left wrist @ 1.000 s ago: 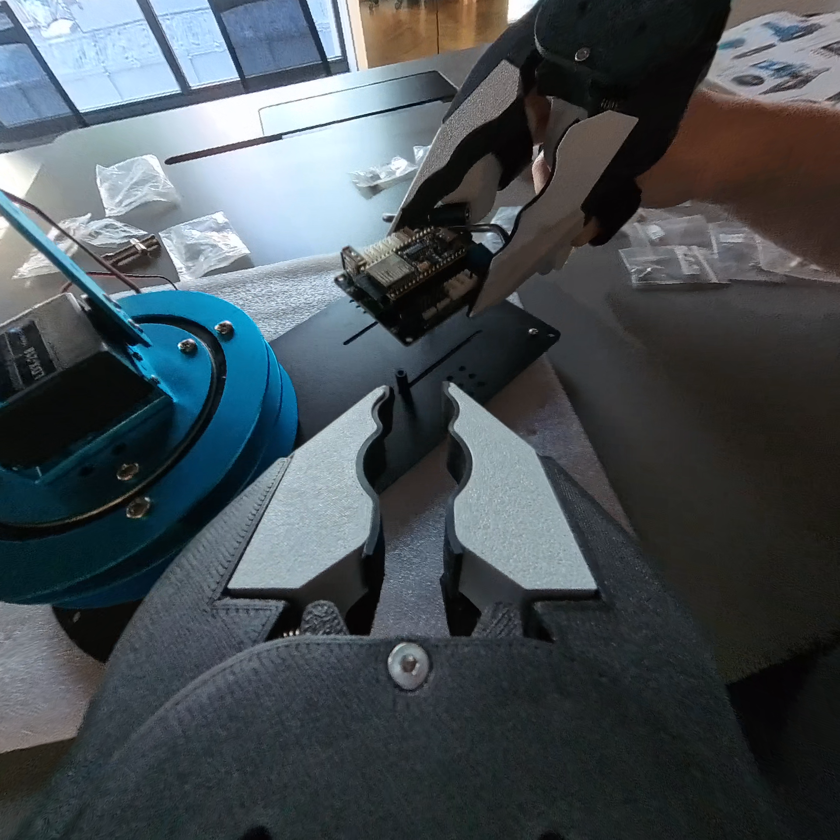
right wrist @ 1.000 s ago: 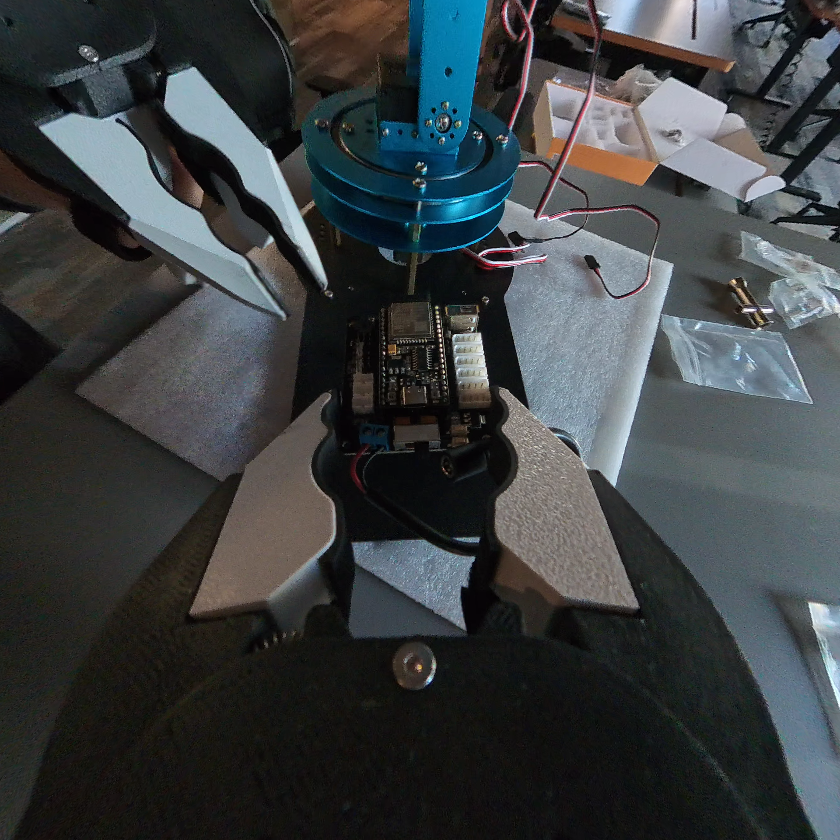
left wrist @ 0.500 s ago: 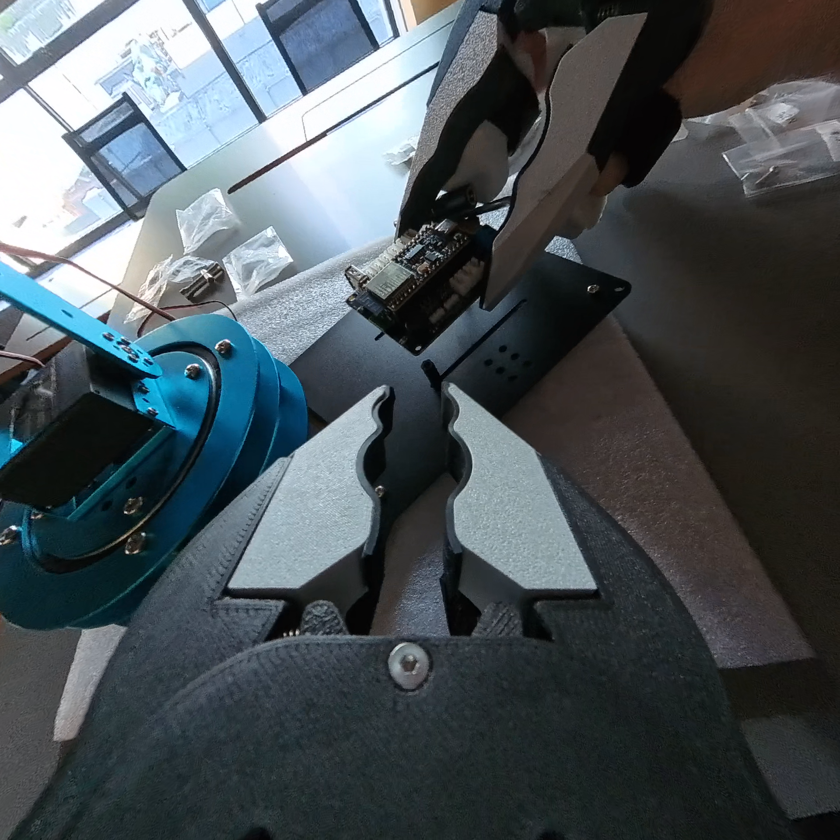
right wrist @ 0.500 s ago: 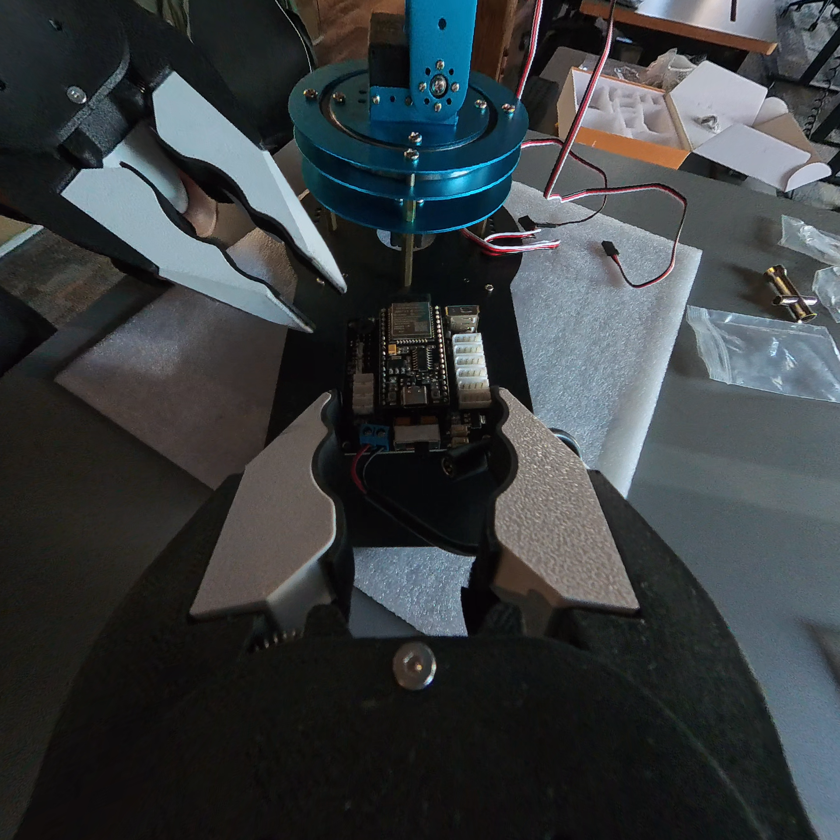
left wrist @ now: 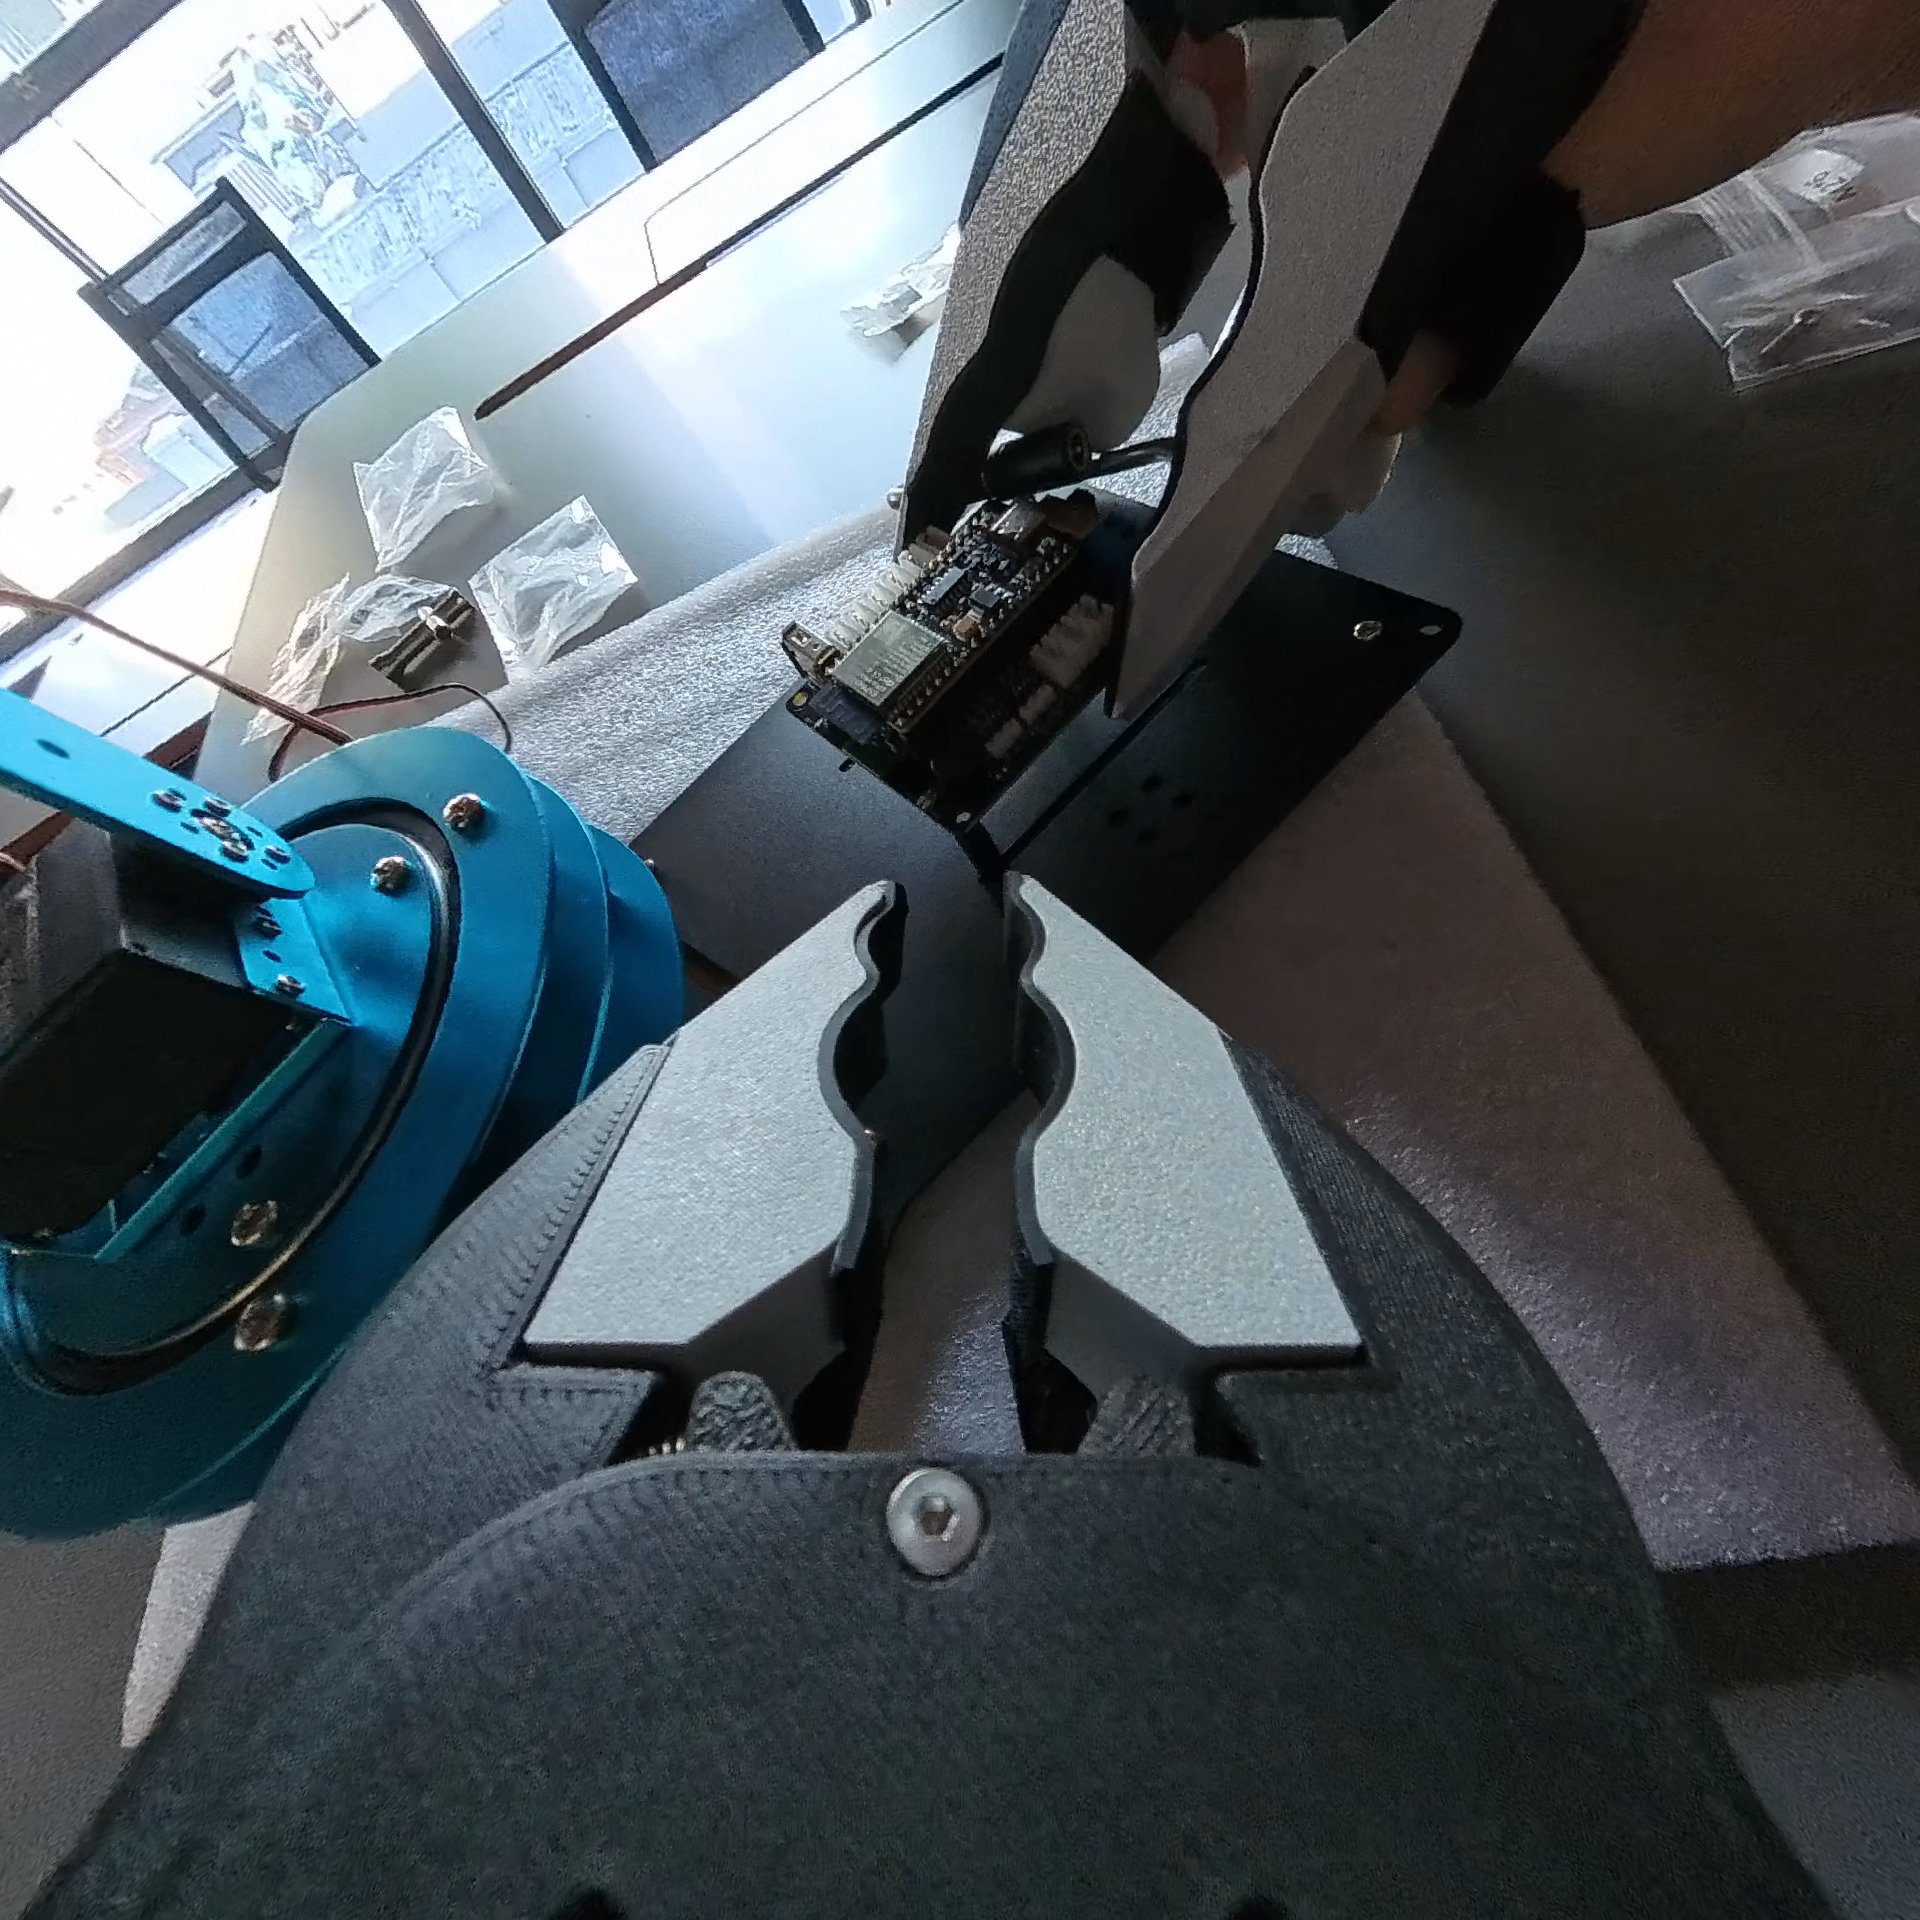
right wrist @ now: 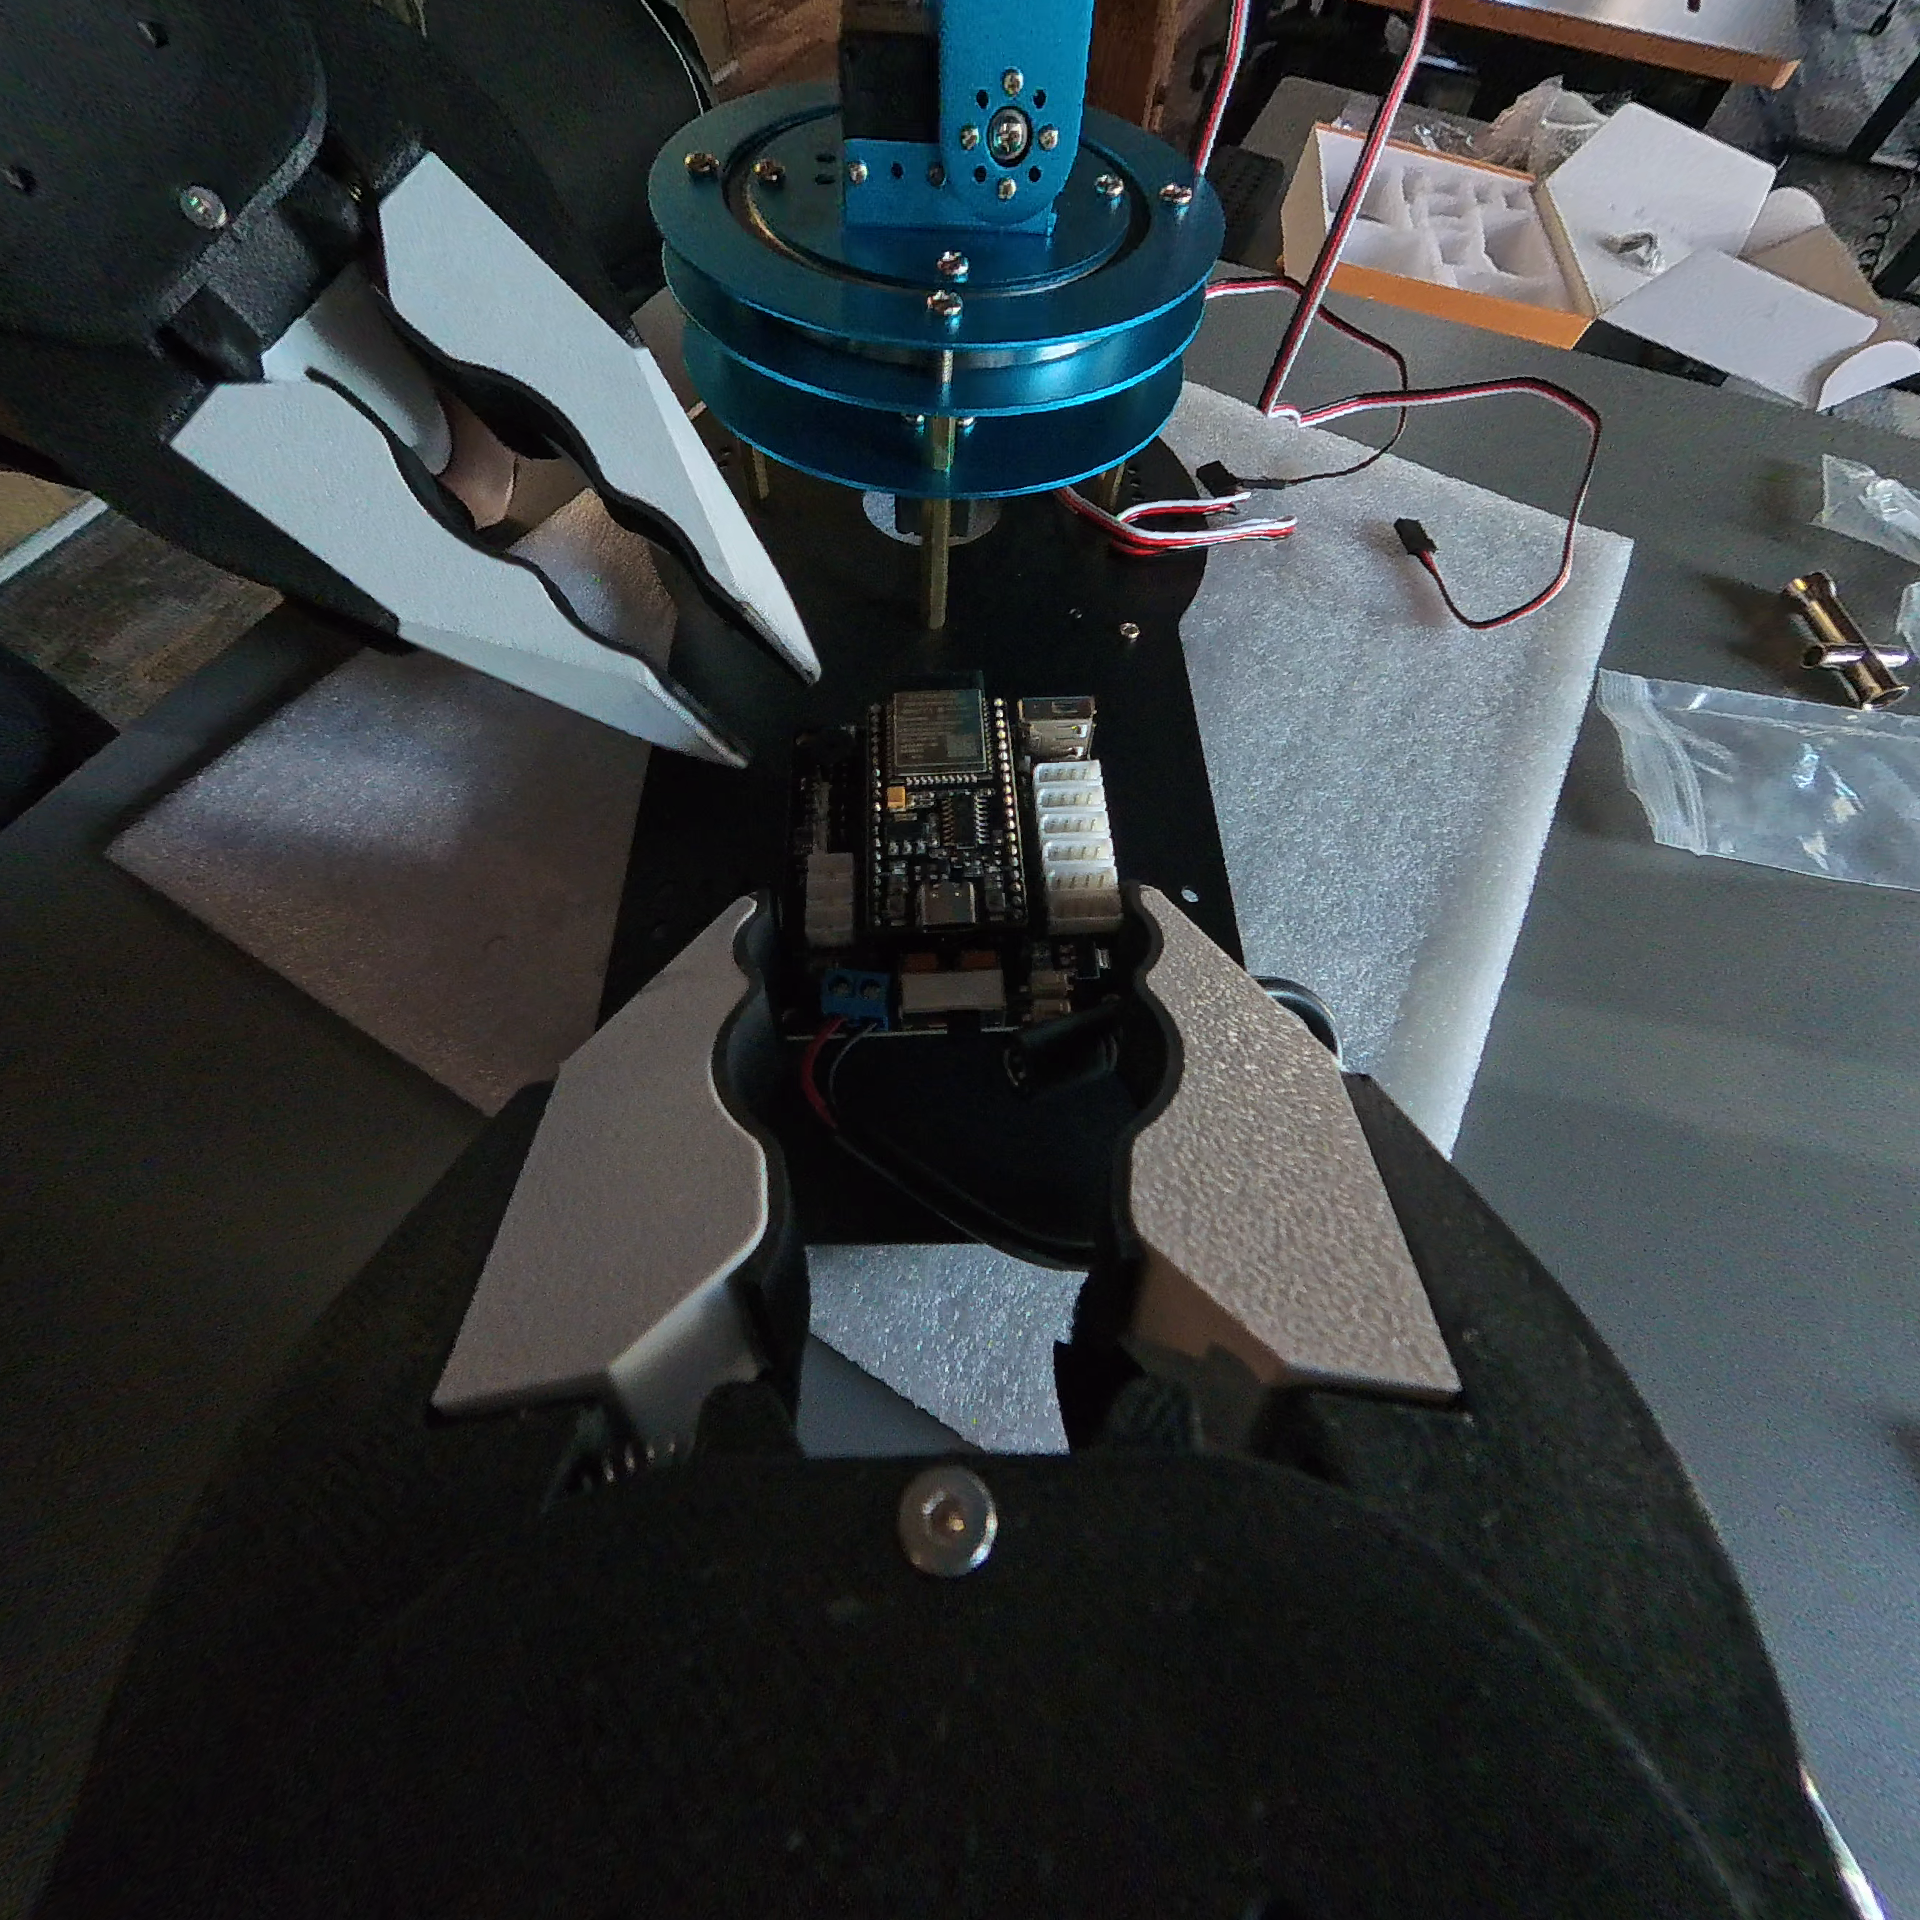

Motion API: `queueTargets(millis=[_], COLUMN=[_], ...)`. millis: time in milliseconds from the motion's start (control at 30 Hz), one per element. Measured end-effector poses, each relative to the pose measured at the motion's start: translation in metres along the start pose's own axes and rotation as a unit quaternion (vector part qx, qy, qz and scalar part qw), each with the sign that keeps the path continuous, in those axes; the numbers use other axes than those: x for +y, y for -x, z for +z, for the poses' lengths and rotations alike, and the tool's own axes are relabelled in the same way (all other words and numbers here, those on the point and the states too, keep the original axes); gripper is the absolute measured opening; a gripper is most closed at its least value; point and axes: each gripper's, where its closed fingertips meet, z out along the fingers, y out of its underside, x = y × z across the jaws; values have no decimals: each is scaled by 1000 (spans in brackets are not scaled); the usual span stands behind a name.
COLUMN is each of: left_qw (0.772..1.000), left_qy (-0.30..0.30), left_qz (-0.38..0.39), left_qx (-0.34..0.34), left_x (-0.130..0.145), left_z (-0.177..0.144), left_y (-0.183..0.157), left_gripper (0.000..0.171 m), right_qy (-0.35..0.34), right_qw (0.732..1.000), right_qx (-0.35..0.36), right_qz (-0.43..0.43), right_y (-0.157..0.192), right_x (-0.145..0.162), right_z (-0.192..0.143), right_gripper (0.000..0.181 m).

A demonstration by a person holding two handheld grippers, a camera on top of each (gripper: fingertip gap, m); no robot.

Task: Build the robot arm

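So the right claw (right wrist: pixel 940 914) is clamped on the near end of a small black circuit board (right wrist: pixel 951 831), one finger on each side edge. The board's long axis runs straight out along the claw's fingers, pointing at the blue turntable base (right wrist: pixel 935 343). It sits over the black base plate (right wrist: pixel 1153 665), and from the left wrist view it looks tilted, the far end low and close to the plate (left wrist: pixel 1247 748); I can't tell if it's actually touching. A red and black wire pair and a black barrel plug (right wrist: pixel 1060 1060) hang off the near end, between the fingers.

The left claw (left wrist: pixel 948 904) holds nothing, its fingers a narrow gap apart. It's coming in from the board's left side, tips just beside the far left corner but not touching, hovering above the plate. The plate lies on a white foam sheet (right wrist: pixel 1382 748) on the grey tabletop (right wrist: pixel 1662 1143), with little clear plastic bags (right wrist: pixel 1766 769) and a metal fitting (right wrist: pixel 1839 644) off to the right.
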Motion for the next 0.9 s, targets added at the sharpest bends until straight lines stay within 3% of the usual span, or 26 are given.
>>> queueTargets(millis=[900], left_qw=[999], left_qy=[-25], left_qz=[34], left_qx=[21], left_x=[-15], left_z=[-1], left_y=[-8], left_gripper=[28], right_qy=[3], right_qw=[1000], right_qx=[-3], right_qz=[6], right_y=[0], right_x=[2], right_z=[1], right_gripper=[63])
